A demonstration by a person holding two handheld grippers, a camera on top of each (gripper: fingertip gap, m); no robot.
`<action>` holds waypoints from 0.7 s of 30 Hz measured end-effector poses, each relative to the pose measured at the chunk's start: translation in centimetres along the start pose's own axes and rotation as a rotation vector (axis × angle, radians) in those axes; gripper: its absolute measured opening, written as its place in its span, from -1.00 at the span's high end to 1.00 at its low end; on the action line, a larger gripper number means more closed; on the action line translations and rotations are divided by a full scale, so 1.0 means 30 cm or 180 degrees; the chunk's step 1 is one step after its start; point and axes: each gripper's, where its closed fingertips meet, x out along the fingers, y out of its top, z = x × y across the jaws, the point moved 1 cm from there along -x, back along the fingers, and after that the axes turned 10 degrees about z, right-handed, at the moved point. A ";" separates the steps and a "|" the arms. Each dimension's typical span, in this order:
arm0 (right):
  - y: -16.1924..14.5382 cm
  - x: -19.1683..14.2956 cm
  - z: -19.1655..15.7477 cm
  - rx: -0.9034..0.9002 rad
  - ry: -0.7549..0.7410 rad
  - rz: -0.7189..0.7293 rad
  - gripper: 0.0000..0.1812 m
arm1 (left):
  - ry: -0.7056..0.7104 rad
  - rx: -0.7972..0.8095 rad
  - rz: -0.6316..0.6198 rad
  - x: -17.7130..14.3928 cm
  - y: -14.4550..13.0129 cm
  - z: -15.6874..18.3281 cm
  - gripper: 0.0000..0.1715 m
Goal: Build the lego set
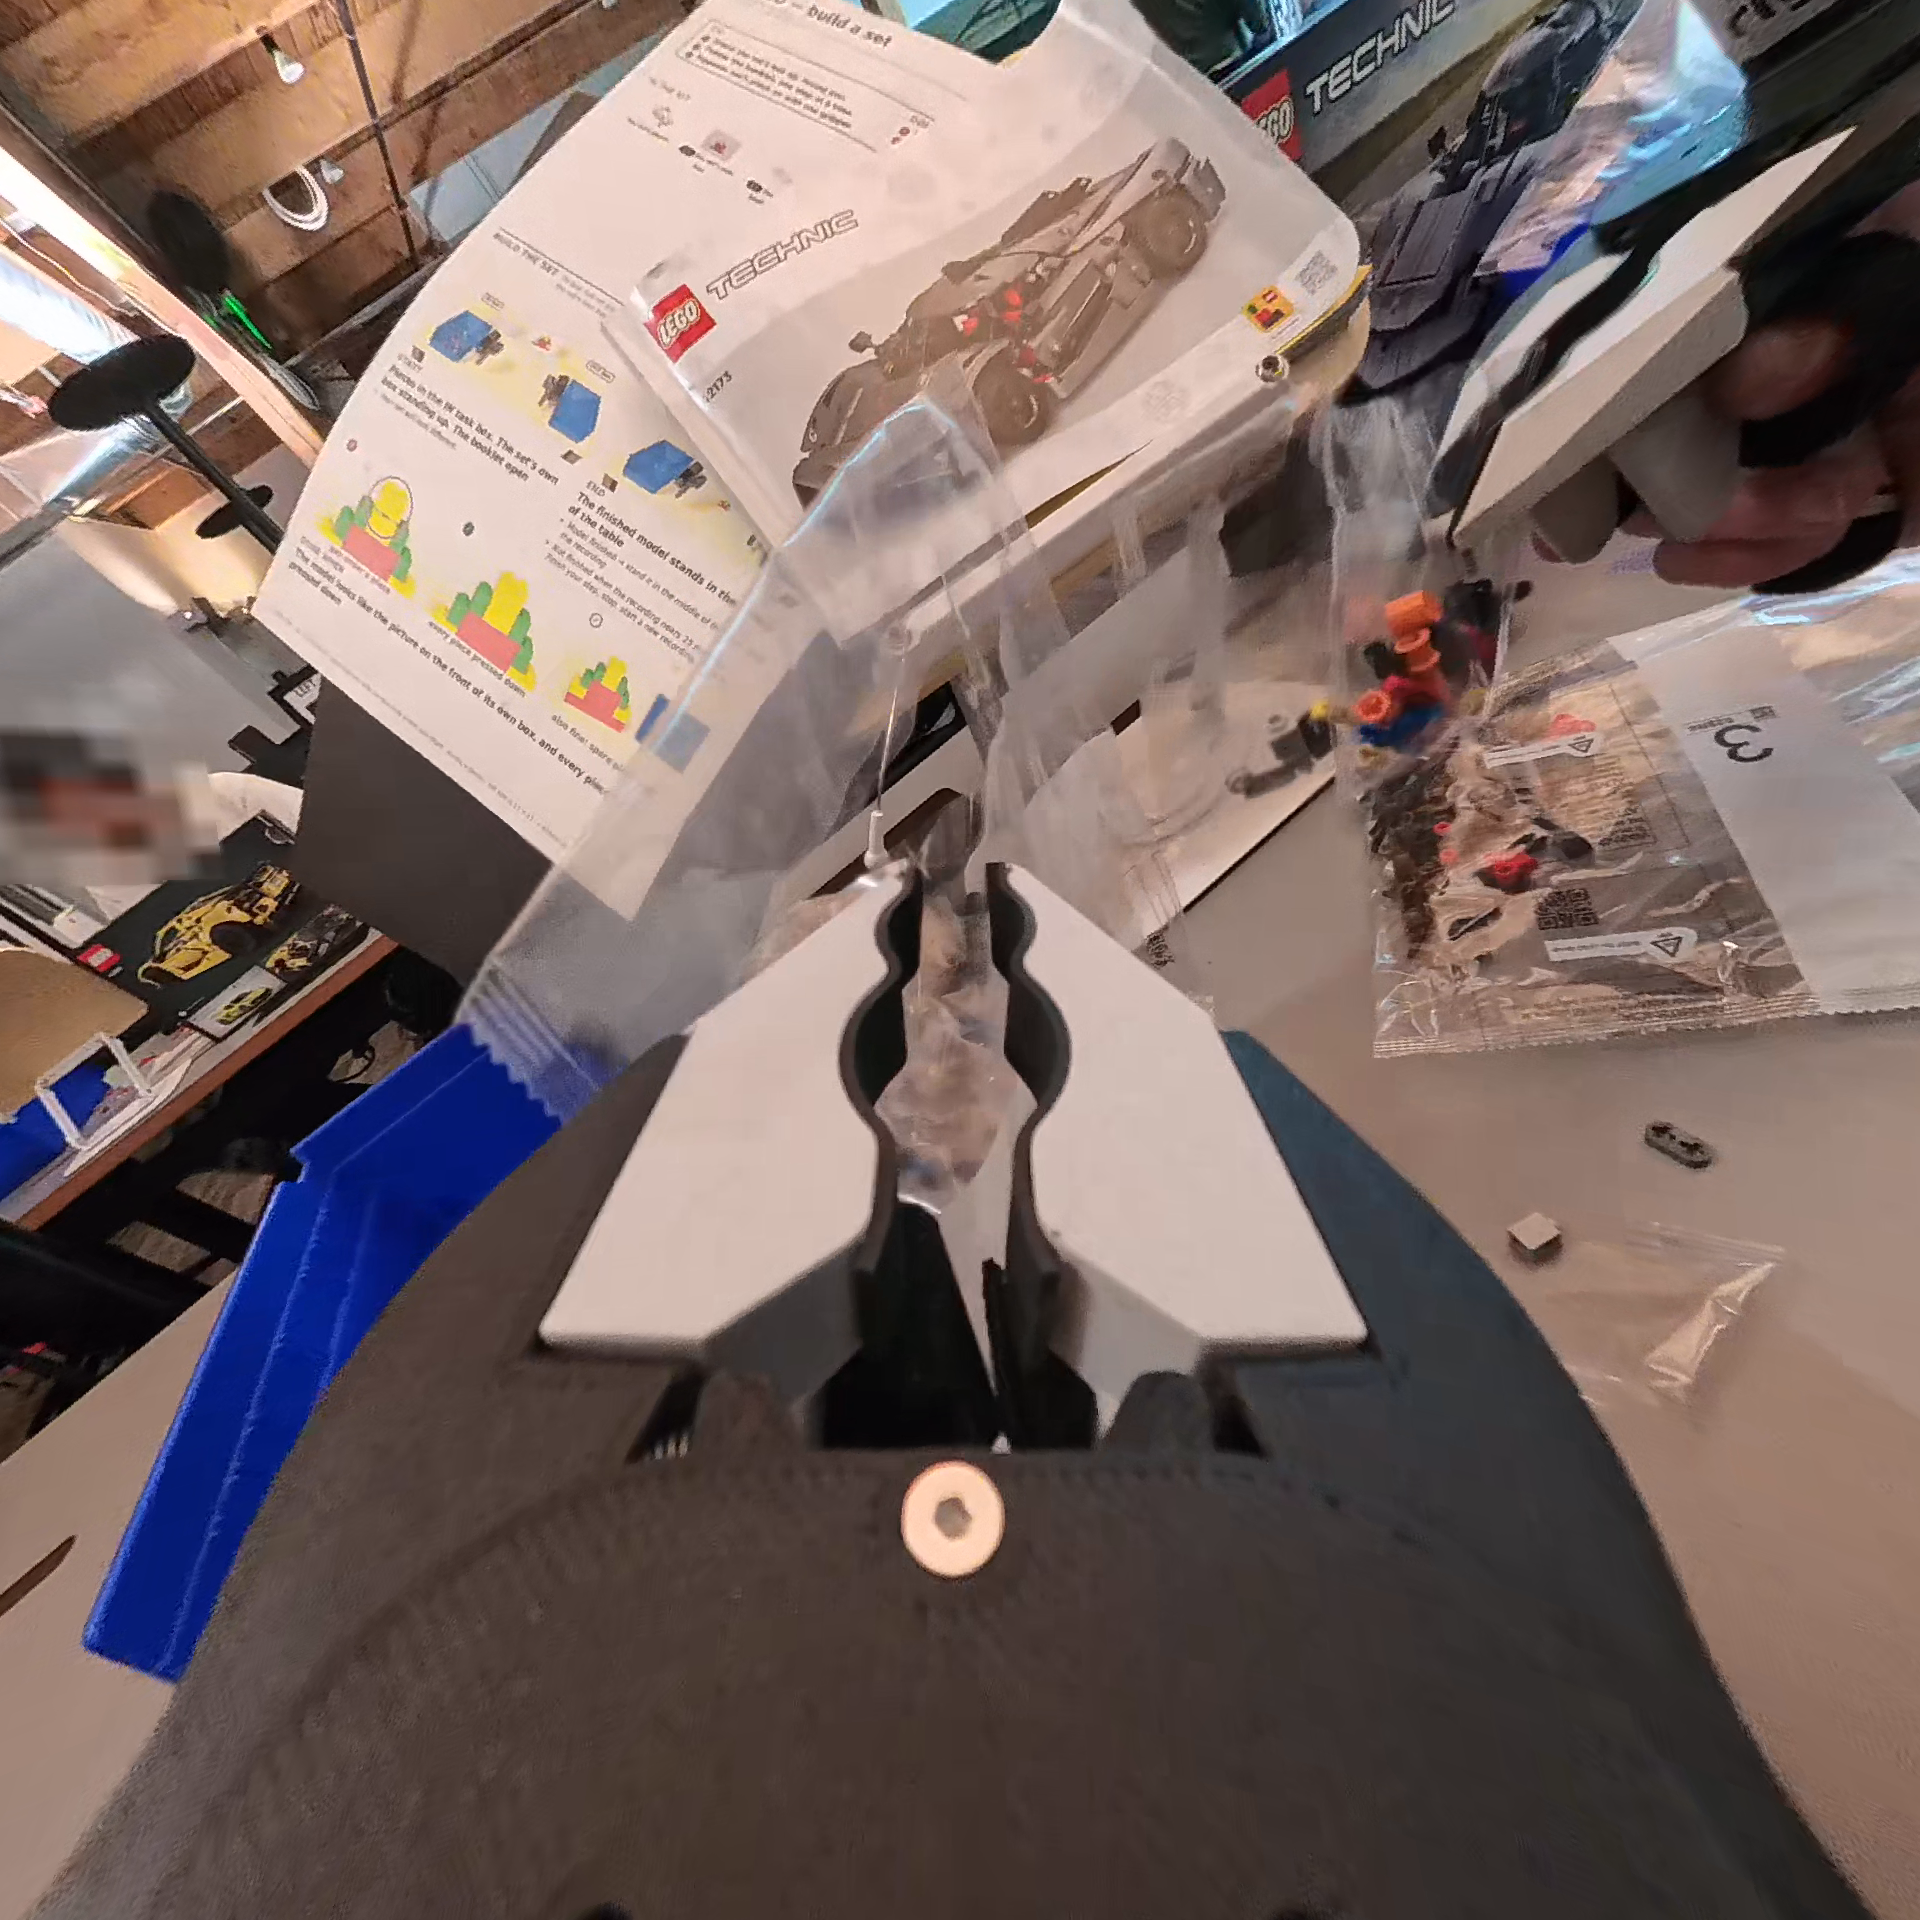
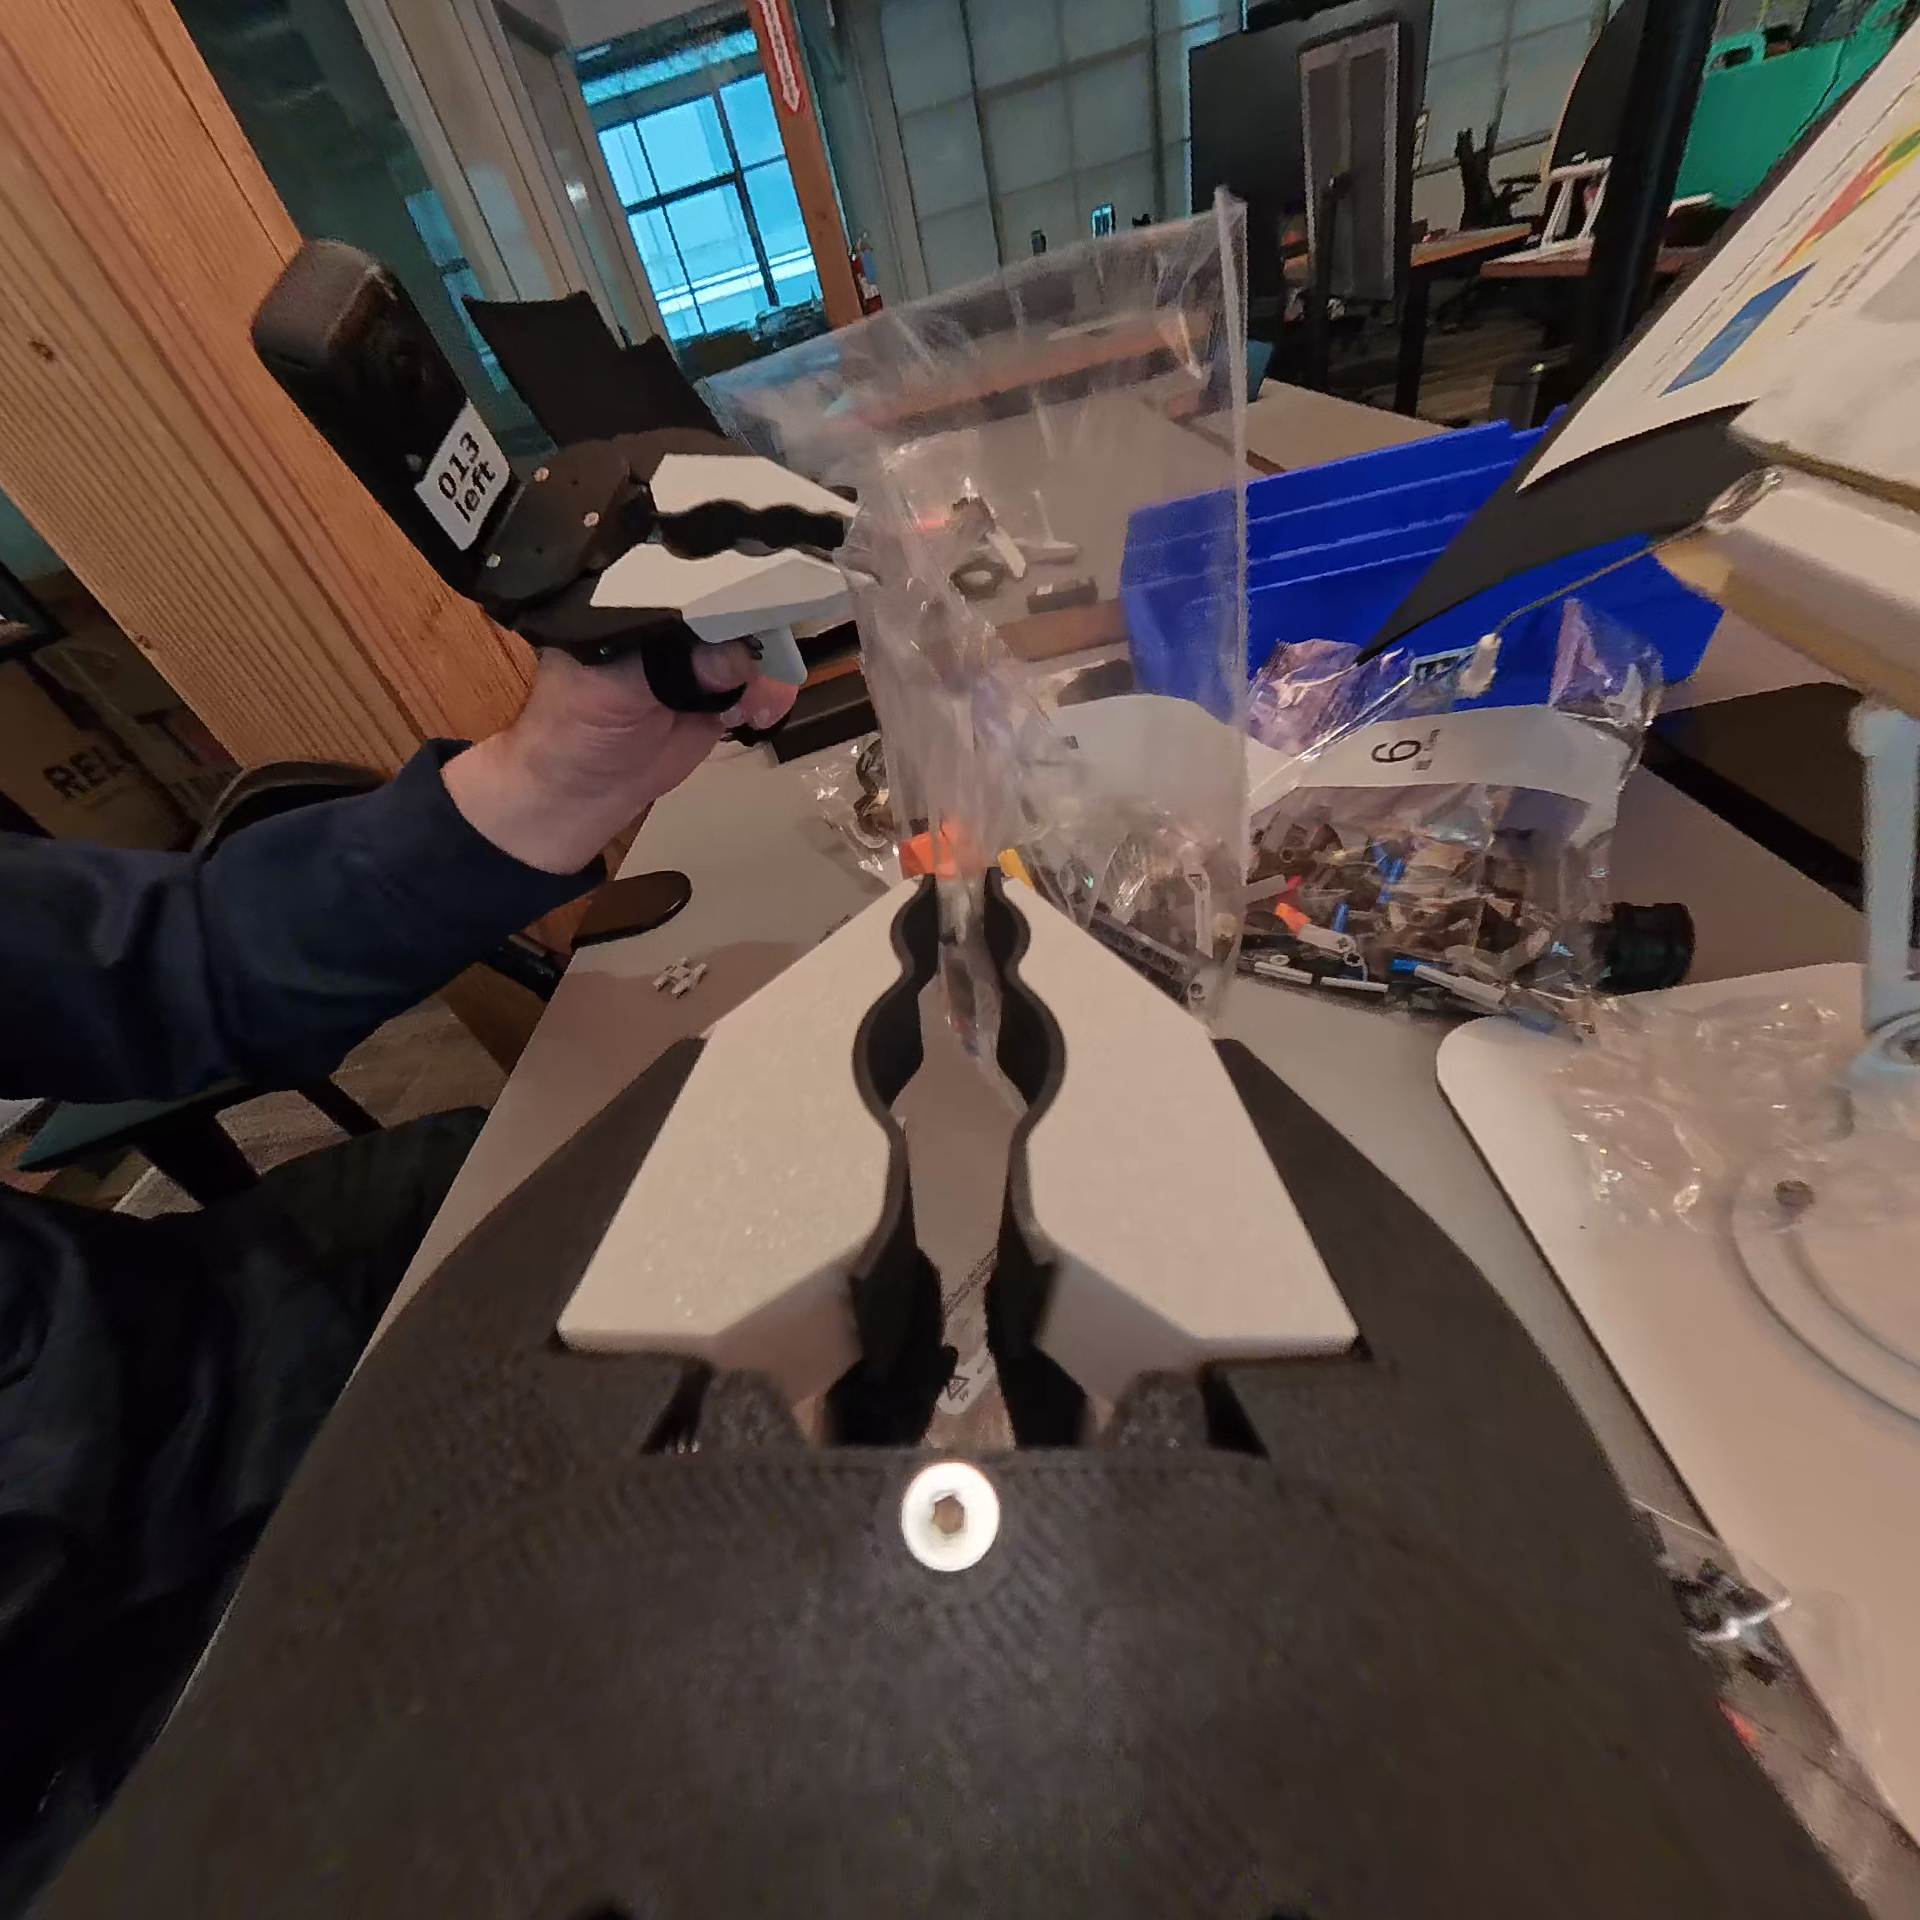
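Both grippers hold one clear plastic bag (image 1: 1039,644) above the grey table (image 1: 1558,1507). My left gripper (image 1: 954,883) is shut on one edge of the bag. My right gripper (image 2: 961,888) is shut on the opposite edge of the same bag (image 2: 1049,499). Small orange, red, blue and black pieces (image 1: 1403,665) sit bunched in the bag near the right gripper (image 1: 1475,468). In the right wrist view the left gripper (image 2: 844,556) pinches the bag's far edge, held by a hand in a dark sleeve.
A sealed parts bag with a white label (image 1: 1621,831) lies on the table to the right. Another full bag (image 2: 1455,862) lies by a blue bin (image 2: 1351,561). The booklet (image 1: 987,281) and an instruction sheet (image 1: 488,499) stand on a holder. Loose pieces (image 1: 1678,1143) and a plastic scrap (image 1: 1683,1309) lie nearby. From either gripper's tips it is about 20 cm to the plastic scrap (image 1: 1683,1309).
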 end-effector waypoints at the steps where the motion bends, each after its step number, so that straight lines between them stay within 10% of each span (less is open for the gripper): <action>1: -0.011 0.010 -0.001 0.0008 0.0005 -0.0037 0.94 | 0.0014 0.0028 -0.0015 -0.003 0.000 -0.002 0.86; 10: -0.078 0.056 -0.030 0.0024 0.0148 -0.0328 0.94 | 0.0007 -0.0037 -0.0050 -0.021 -0.004 -0.064 0.89; 15: -0.168 0.064 -0.313 0.0440 0.1210 -0.0771 0.94 | 0.0029 -0.0051 -0.0100 -0.034 -0.012 -0.088 0.93; 21: -0.298 0.095 -0.536 0.0565 0.1408 -0.1008 0.94 | 0.0037 -0.0118 -0.0102 -0.040 -0.037 -0.103 0.91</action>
